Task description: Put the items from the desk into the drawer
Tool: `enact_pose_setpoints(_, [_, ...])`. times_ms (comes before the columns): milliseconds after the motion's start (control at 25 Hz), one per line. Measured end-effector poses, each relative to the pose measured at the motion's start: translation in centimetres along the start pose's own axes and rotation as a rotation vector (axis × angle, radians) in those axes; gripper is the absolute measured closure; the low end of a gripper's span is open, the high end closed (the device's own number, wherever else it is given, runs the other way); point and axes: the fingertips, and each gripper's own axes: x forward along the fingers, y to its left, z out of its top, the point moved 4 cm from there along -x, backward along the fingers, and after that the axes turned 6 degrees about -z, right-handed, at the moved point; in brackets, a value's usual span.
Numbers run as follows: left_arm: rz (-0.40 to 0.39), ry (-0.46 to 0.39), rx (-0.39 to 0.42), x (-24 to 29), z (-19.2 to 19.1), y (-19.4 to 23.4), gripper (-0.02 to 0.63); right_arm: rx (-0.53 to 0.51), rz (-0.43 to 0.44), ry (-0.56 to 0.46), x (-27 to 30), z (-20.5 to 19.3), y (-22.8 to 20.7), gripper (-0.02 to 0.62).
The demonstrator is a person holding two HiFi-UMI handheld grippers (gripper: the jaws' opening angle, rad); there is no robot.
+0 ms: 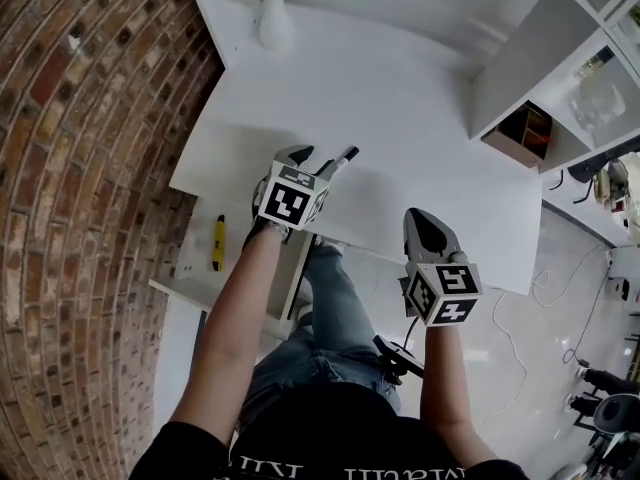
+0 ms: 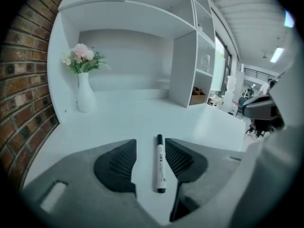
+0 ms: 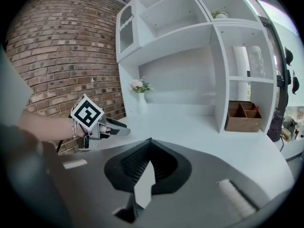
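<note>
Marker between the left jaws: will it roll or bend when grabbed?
The marker looks round and smooth, so it probably rolls if nudged on the flat desk. Slim, hard-looking barrel: likely stiff and light.

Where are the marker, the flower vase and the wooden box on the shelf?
marker (image 2: 160, 167): left gripper view, middle of its white barrel.
vase (image 2: 85, 99): left gripper view, middle of its white body.
wooden box (image 3: 243, 124): right gripper view, its front wall.
</note>
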Motion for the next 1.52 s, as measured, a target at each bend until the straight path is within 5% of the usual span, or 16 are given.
enact_pose_setpoints(200, [-0.064,0.090,0.045,3.5,-0.7,-1.6,0.419,0.020,-0.037,0.019,0.0,-0.7,-2.2,0.589])
enact_pose_setpoints(440, [-0.050,0.219,0.082,6.1,-2.8,-1.4,0.445,0.026,-0.045,0.031,0.4,-0.9,-3.2,0.589])
enact_pose_setpoints(760, [-0.051,0.233,0.086,6.3,-3.9,-1.5,0.540,0.021,-0.028,0.035,0.2,-1.2,-3.0,0.589])
enact_pose_setpoints(1520, [0.146,0.006,-0.070,-8.4,-6.3,1.7,0.540,-0.008,0.134,-0.011,-1.2,-1.3,3.4,0.589])
